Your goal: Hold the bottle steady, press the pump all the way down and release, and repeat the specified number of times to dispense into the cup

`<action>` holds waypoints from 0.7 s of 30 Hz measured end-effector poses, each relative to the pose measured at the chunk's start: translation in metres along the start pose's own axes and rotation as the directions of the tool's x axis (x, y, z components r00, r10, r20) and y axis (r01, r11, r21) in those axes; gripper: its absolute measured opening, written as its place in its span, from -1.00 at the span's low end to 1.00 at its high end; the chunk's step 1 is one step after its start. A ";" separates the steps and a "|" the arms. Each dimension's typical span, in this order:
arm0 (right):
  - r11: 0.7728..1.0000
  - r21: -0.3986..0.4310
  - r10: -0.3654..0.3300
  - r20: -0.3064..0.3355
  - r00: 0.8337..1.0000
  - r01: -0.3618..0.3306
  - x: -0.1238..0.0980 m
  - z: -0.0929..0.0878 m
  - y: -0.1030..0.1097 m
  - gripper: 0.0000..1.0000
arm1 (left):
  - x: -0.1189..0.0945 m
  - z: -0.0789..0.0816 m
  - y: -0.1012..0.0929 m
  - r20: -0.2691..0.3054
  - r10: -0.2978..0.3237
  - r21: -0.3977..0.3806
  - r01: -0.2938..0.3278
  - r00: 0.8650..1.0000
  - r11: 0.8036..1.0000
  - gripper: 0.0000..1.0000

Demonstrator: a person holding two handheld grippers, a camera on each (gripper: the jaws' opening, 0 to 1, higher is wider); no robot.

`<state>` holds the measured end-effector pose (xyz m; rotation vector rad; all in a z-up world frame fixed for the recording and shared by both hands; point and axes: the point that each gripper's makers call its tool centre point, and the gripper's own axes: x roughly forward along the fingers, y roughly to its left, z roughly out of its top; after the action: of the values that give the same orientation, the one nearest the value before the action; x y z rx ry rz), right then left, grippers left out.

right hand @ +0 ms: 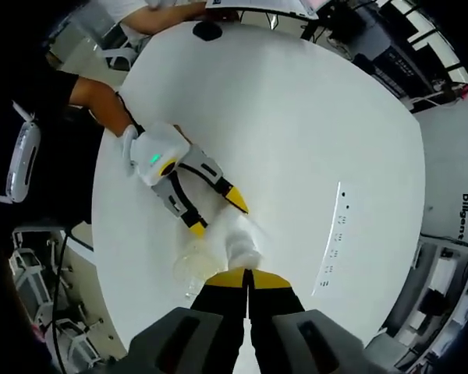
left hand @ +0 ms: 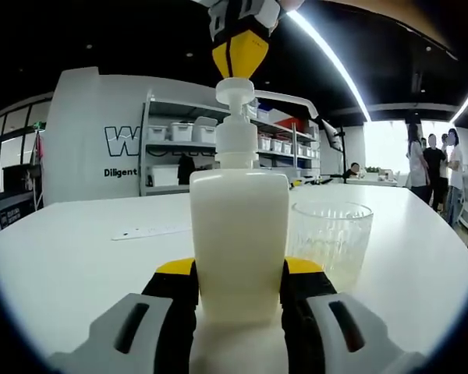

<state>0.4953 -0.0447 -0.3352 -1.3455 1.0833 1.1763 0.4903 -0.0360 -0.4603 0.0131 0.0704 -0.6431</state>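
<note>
White and smooth, one large table (left hand: 78,257) with a rounded edge fills the foreground, with shelves (left hand: 179,132) of storage bins behind it and people standing beyond its far end. One pale, boxy plastic bottle (left hand: 239,234) stands between the left gripper's (left hand: 239,292) two yellow-tipped jaws, which are clamped against its flat sides. Just to that gripper's right, beside the bottle, sits one clear ribbed cup (left hand: 330,234). One long white spout reaches from the round pump head (left hand: 235,90) out above the cup. From above, the right gripper (right hand: 249,279) has its two yellow tips closed together, resting on the pump head. One slim white strip (right hand: 334,238) lies flat farther off.
</note>
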 end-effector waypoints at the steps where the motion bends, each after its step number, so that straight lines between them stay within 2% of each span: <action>1: 1.000 0.015 0.001 -0.002 1.000 -0.001 0.000 0.000 -0.001 -1.00 | 0.000 0.000 0.000 0.000 -0.002 -0.001 0.002 1.000 1.000 -0.21; 3: 0.997 0.072 0.010 -0.005 1.000 -0.010 0.000 -0.001 0.001 -1.00 | -0.001 0.000 0.000 0.003 -0.008 -0.004 0.008 1.000 1.000 -0.20; 6: 0.999 0.046 0.021 -0.045 0.999 -0.019 0.002 -0.005 0.003 -1.00 | 0.001 0.000 0.001 0.003 -0.009 -0.005 0.009 1.000 1.000 -0.20; 7: 0.999 0.041 0.013 -0.038 0.999 -0.012 0.003 -0.003 0.001 -1.00 | 0.002 0.000 0.002 0.003 -0.009 -0.005 0.009 1.000 1.000 -0.20; 14: 0.992 0.116 0.049 -0.076 0.996 -0.040 0.005 -0.002 -0.001 -1.00 | 0.005 -0.001 0.003 0.000 -0.012 -0.007 0.012 1.000 1.000 -0.20; 21: 0.990 0.130 0.065 -0.066 0.996 -0.057 0.006 -0.002 0.001 -1.00 | 0.009 -0.001 0.007 -0.001 -0.013 -0.010 0.013 1.000 1.000 -0.20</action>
<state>0.4955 -0.0471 -0.3408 -1.2696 1.2369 1.0917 0.5013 -0.0355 -0.4622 0.0037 0.0745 -0.6561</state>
